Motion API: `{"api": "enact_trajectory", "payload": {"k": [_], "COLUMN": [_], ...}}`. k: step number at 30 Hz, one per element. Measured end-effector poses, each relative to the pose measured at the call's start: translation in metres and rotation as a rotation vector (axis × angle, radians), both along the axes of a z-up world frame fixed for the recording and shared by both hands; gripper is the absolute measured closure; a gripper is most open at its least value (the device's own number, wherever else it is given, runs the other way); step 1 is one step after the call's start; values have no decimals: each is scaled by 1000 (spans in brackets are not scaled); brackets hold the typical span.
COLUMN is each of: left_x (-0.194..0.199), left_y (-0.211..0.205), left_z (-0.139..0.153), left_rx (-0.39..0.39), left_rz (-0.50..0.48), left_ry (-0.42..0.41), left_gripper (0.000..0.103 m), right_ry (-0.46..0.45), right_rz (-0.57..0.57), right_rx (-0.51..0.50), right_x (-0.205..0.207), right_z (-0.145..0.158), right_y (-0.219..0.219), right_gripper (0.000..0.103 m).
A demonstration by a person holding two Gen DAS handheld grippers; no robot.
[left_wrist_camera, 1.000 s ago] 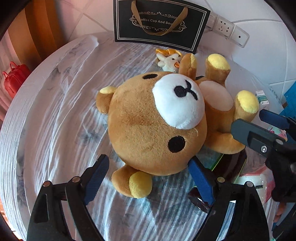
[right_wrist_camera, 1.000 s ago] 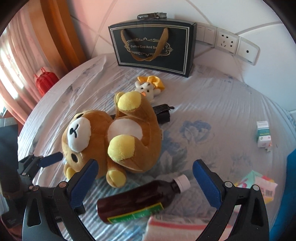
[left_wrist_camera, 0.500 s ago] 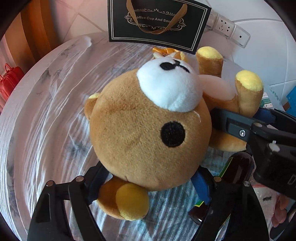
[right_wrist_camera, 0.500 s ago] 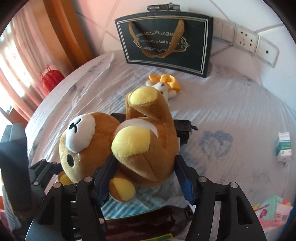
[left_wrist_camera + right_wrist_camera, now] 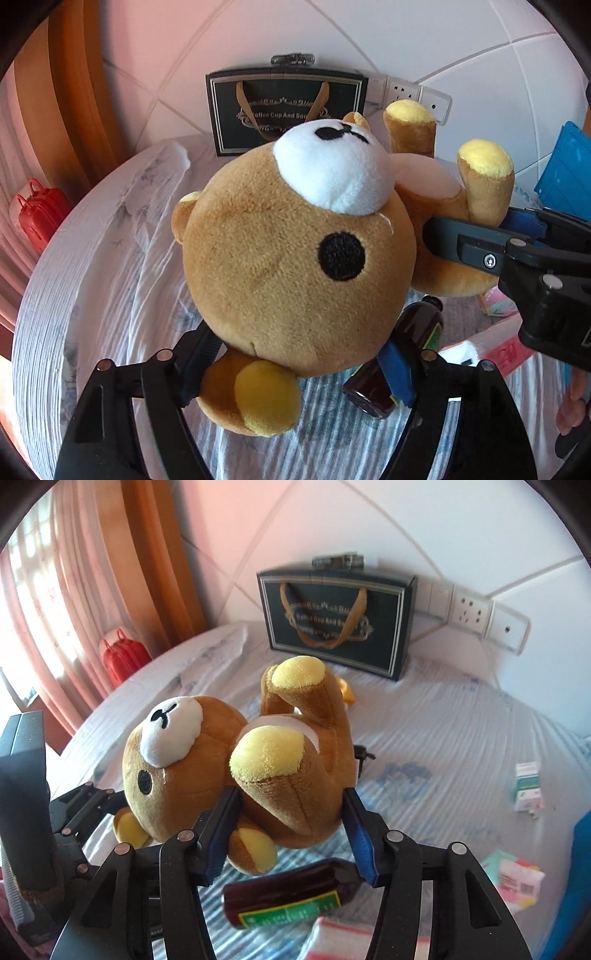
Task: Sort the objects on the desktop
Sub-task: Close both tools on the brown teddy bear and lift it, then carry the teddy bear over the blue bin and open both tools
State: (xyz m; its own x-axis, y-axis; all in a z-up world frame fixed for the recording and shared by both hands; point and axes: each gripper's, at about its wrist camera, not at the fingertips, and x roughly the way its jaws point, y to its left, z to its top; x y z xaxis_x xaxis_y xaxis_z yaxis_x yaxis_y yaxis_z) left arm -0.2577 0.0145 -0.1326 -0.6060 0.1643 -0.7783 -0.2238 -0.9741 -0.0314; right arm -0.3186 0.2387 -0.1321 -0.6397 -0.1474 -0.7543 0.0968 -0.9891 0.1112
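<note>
Bear (image 5: 288, 258) of brown plush, with a white muzzle, black eyes and yellow paw pads, hangs belly-up above the table (image 5: 443, 731) between both grippers. The left gripper (image 5: 295, 363) closes its blue fingers (image 5: 397, 371) on the head. The right gripper (image 5: 290, 829) closes on the body, fingers (image 5: 360, 836) pressing the plush.

The dark gift bag (image 5: 286, 110) standing against the wall bears gold lettering that reads "Coffee Cup And Sou…", its end hidden behind the plush bear (image 5: 295, 258), while print on the brown bottle's green label (image 5: 291, 910) is too small to read.
</note>
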Motion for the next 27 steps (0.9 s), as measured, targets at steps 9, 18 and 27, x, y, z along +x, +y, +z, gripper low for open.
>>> {"api": "enact_trajectory", "payload": {"k": [9, 18, 27], "left_x": [57, 116, 166], "left_y": [20, 58, 130], "left_z": [77, 139, 189], "left_rx": [11, 39, 90], "left_rz": [-70, -183, -365], "left_ry": [171, 322, 434], "left_gripper": [26, 26, 26], "right_ry": [153, 296, 409], "right_rz": [-48, -143, -301], "right_rx": [20, 65, 120], "right_x": [71, 159, 253], "right_z": [82, 147, 199], "right_y": [7, 24, 66], "right_gripper": [50, 50, 50]}}
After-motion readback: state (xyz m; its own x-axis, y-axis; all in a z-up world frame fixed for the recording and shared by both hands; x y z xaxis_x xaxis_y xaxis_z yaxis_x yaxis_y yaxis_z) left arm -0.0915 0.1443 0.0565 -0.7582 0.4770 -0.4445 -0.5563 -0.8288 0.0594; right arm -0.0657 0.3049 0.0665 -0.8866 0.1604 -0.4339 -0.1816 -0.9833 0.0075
